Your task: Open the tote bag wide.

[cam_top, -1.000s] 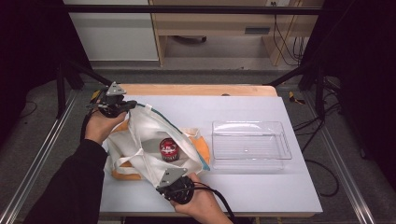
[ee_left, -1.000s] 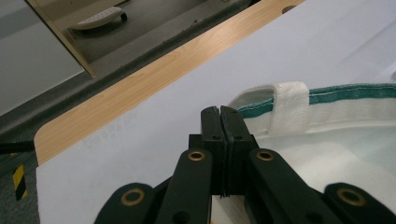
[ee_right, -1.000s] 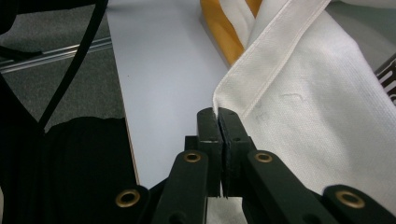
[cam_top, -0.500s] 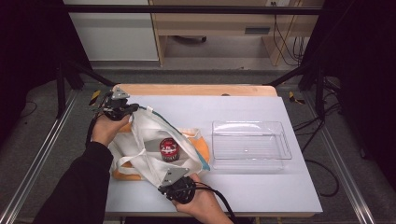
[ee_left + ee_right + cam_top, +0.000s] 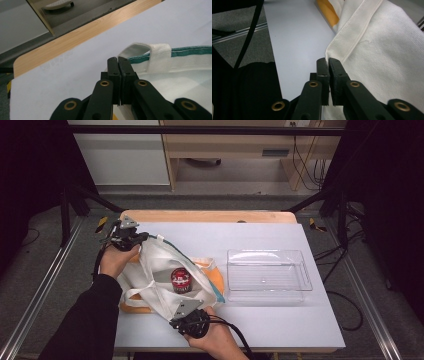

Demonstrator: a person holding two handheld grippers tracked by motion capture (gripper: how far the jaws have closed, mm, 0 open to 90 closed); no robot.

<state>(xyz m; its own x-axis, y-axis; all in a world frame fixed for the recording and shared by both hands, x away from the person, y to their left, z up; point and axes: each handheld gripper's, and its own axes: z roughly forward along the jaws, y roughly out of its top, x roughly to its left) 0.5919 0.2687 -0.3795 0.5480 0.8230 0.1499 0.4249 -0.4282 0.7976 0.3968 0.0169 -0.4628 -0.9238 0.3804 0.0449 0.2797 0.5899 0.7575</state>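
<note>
Jaws of the left gripper (image 5: 117, 58) press flat together on the rim of the white tote bag (image 5: 160, 270), right beside a white strap loop (image 5: 152, 53) sewn over the green-trimmed edge (image 5: 192, 51). In the high view this gripper (image 5: 131, 238) sits at the bag's far left corner, held by the person's left hand (image 5: 116, 261), and lifts that side of the rim off the table.

Jaws of the right gripper (image 5: 328, 61) stand almost together, nipping the cream canvas hem (image 5: 352, 25) of the bag at its near edge; a thin slit shows between the pads lower down. In the high view the right gripper (image 5: 190, 320) lies at the near side of the bag, in the right hand (image 5: 215, 342).

Between the two grippers the bag's mouth gapes open, and a red round tin (image 5: 180, 279) rests inside it. An orange panel (image 5: 210, 277) shows under the bag's right side, and another strap (image 5: 137, 294) lies across its near left part.

Just to the right of the bag, apart from it, a clear plastic tray (image 5: 268, 276) stands on the pale tabletop (image 5: 280, 325), which has a wooden strip (image 5: 210, 216) along its far edge.
</note>
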